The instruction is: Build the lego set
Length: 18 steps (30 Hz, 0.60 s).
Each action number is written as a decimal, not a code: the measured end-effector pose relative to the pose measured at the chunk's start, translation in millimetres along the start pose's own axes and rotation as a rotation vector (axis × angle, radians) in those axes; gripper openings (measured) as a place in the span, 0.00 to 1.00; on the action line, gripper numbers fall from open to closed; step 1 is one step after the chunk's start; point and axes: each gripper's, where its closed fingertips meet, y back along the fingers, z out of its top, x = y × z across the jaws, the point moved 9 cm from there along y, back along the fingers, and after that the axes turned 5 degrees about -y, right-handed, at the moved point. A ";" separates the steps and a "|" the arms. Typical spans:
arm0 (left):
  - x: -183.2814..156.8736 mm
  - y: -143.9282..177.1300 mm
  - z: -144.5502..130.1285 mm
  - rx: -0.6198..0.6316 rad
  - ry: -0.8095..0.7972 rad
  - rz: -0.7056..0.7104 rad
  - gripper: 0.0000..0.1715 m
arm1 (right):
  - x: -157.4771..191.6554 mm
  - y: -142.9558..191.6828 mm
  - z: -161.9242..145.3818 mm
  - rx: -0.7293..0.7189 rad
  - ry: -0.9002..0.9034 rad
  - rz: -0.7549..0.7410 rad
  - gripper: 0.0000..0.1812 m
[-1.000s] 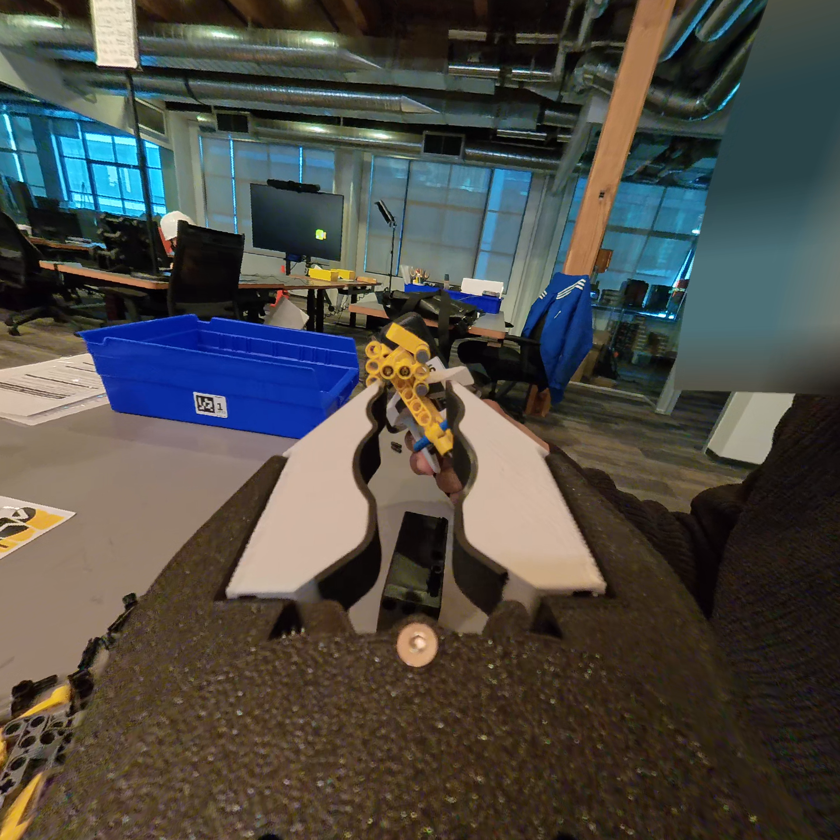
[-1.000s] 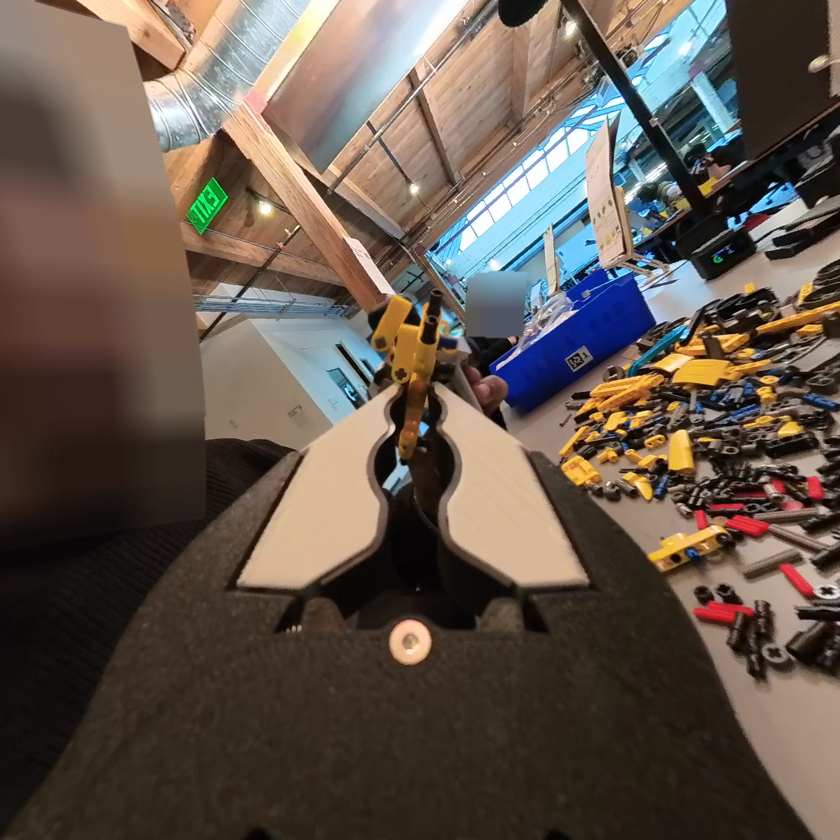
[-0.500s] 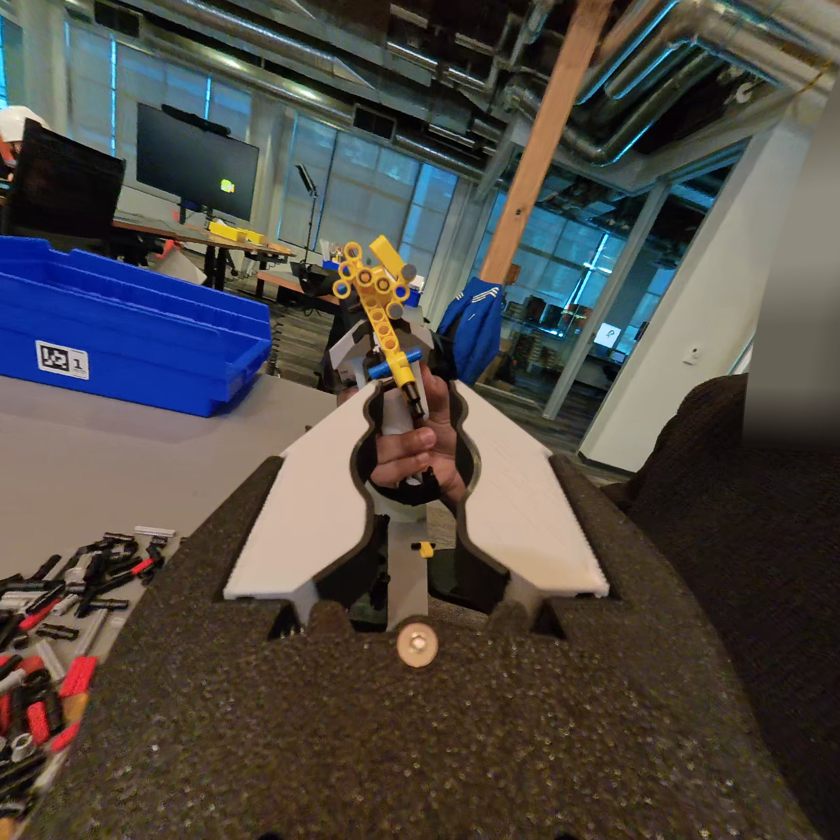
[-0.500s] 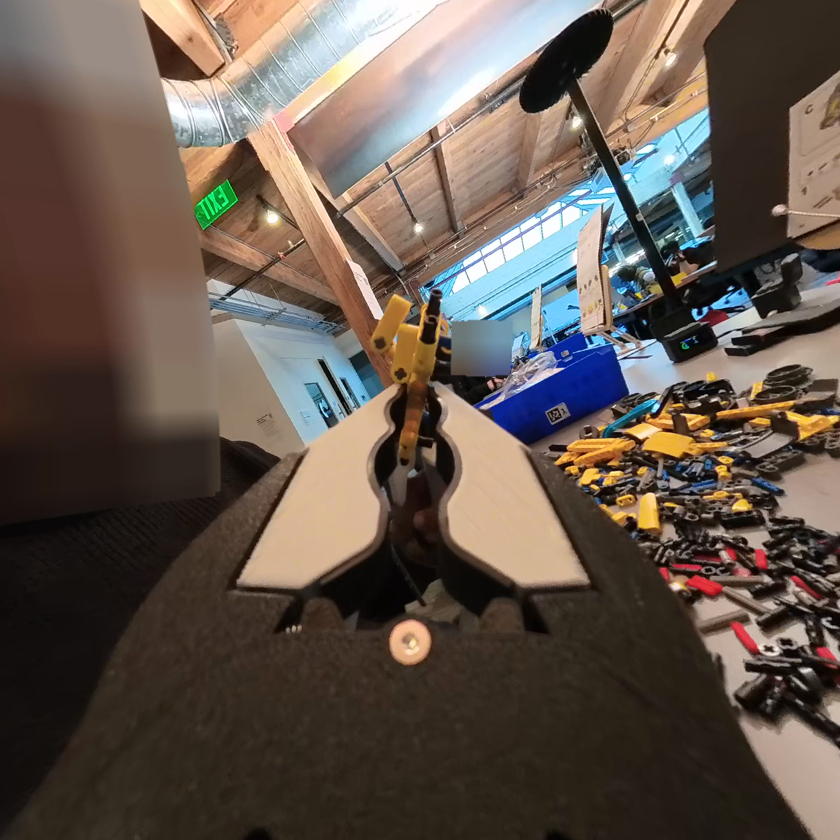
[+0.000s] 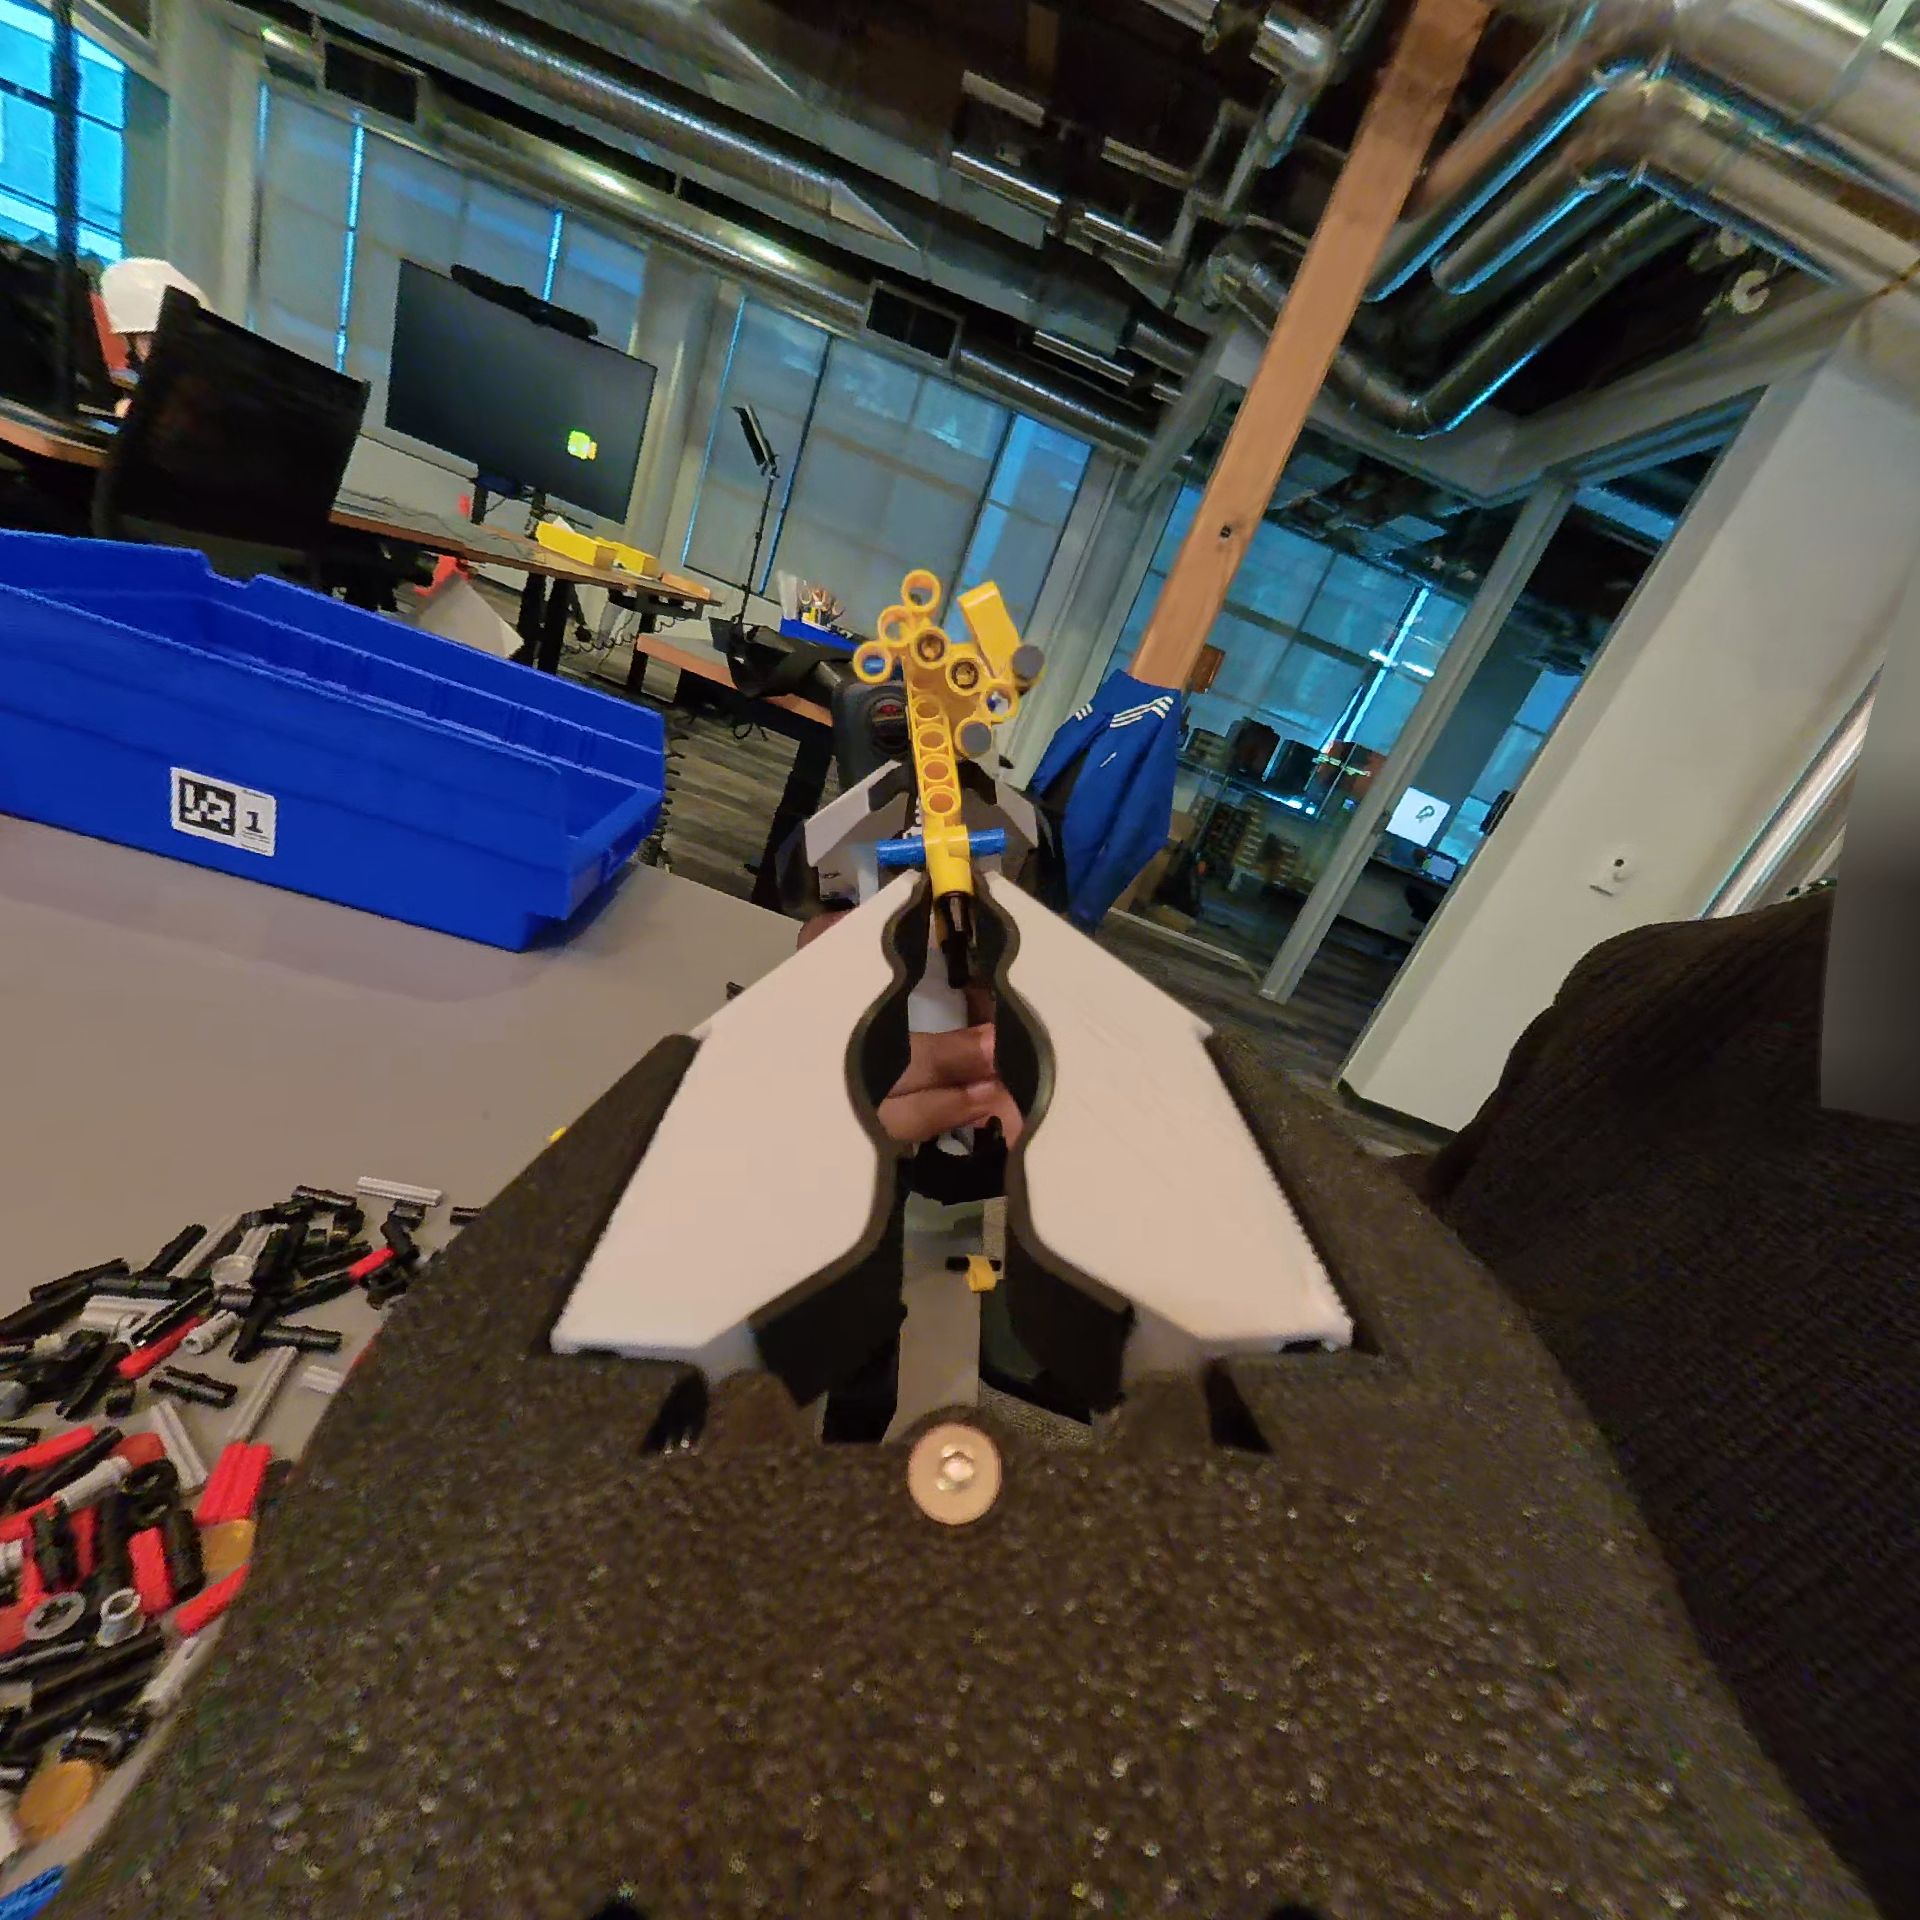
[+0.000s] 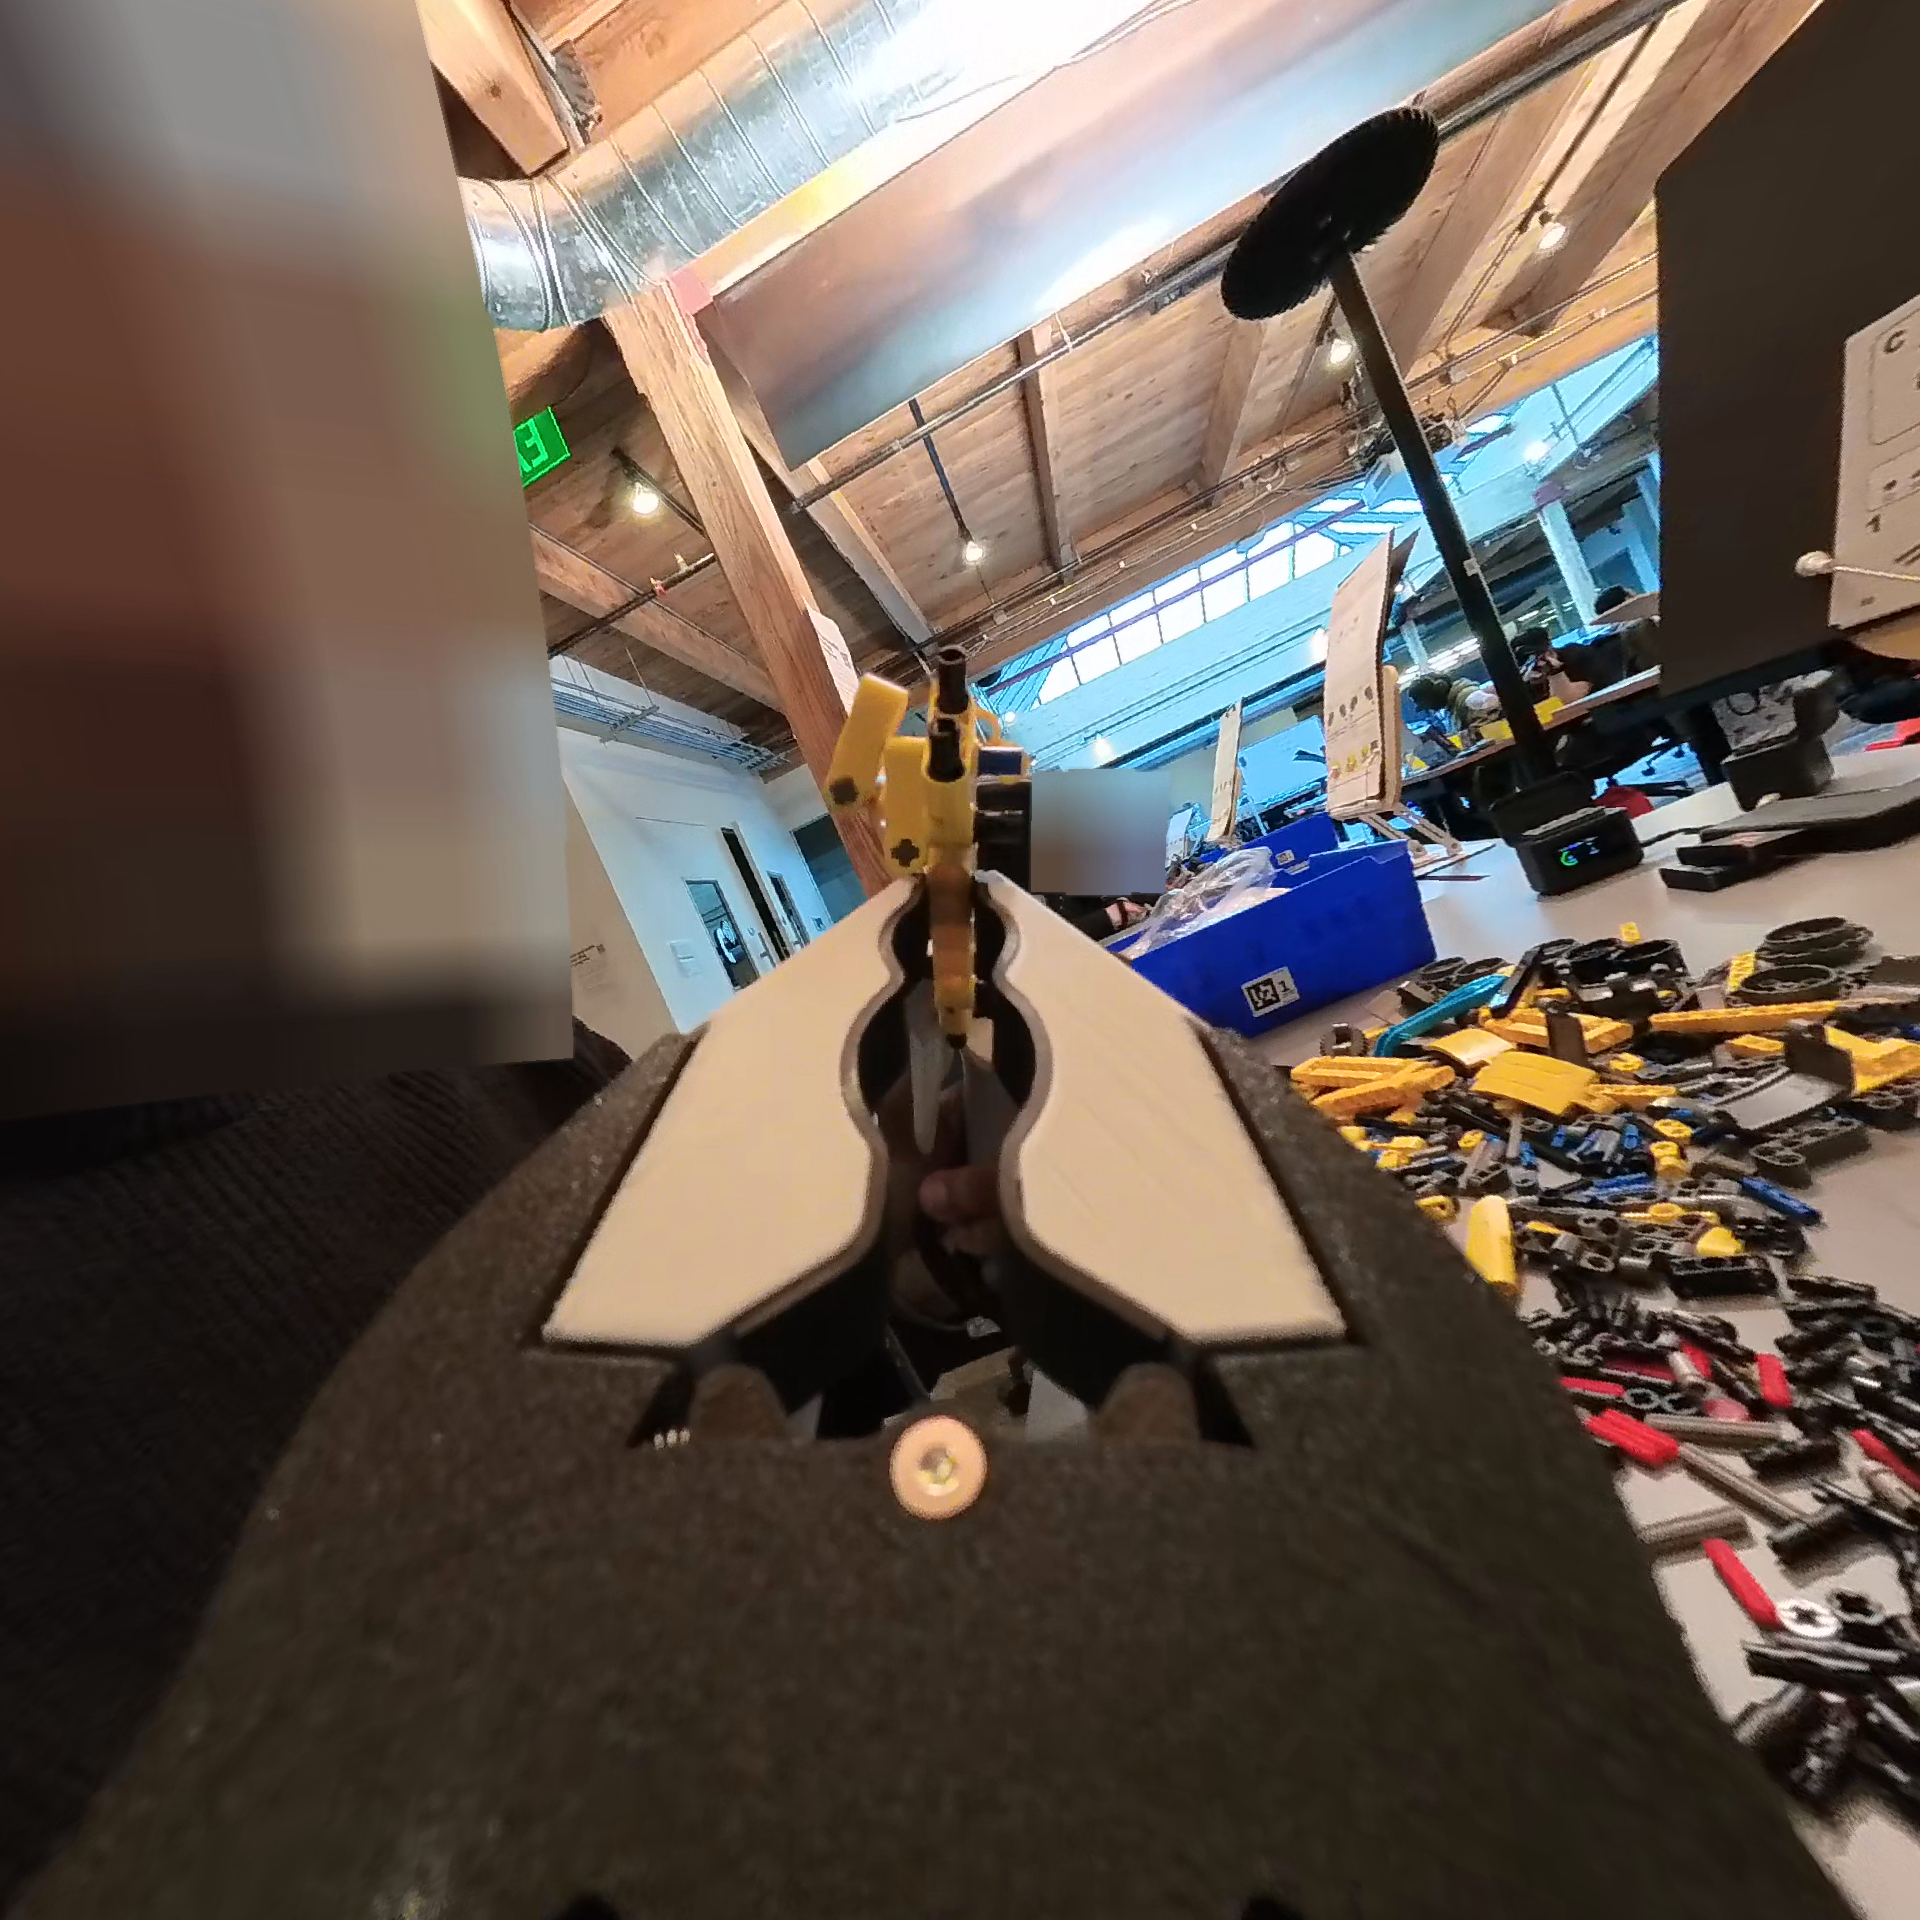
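A small yellow beam assembly (image 5: 935, 717) with grey pins and a blue cross axle stands upright above the grey table. My left gripper (image 5: 951, 883) is shut on its lower end. In the right wrist view the same assembly (image 6: 930, 800) shows edge-on, with black pins (image 6: 948, 665) on top. My right gripper (image 6: 951, 883) is shut on its lower part. The right gripper's white fingers (image 5: 852, 821) show just behind the assembly in the left wrist view. A hand (image 5: 951, 1081) shows through the gap between my left fingers.
A blue bin (image 5: 312, 748) stands on the grey table (image 5: 260, 1018) at far left, with loose black, red and grey pins (image 5: 125, 1403) at near left. In the right wrist view there is a pile of yellow, black and blue parts (image 6: 1610, 1091), another blue bin (image 6: 1278, 956) and a black stand pole (image 6: 1434, 499).
The assembly has turned from tilted to upright in the left wrist view. Both views have swung, so the bin and the parts pile have shifted. Both grippers stay shut on the assembly.
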 end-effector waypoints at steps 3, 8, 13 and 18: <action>-0.1 1.0 1.3 0.001 -0.012 0.016 0.04 | -1.5 -0.6 -0.4 -0.001 -0.020 -0.003 0.04; 3.3 6.6 5.9 -0.028 -0.021 0.043 0.04 | -4.3 -1.7 -1.8 0.010 -0.037 -0.026 0.05; 9.6 13.0 11.0 -0.063 -0.001 0.056 0.04 | -9.5 2.3 -0.8 -0.002 -0.067 -0.056 0.05; 24.6 18.6 23.0 -0.093 0.012 0.080 0.04 | -7.7 6.6 5.5 -0.022 -0.072 -0.095 0.05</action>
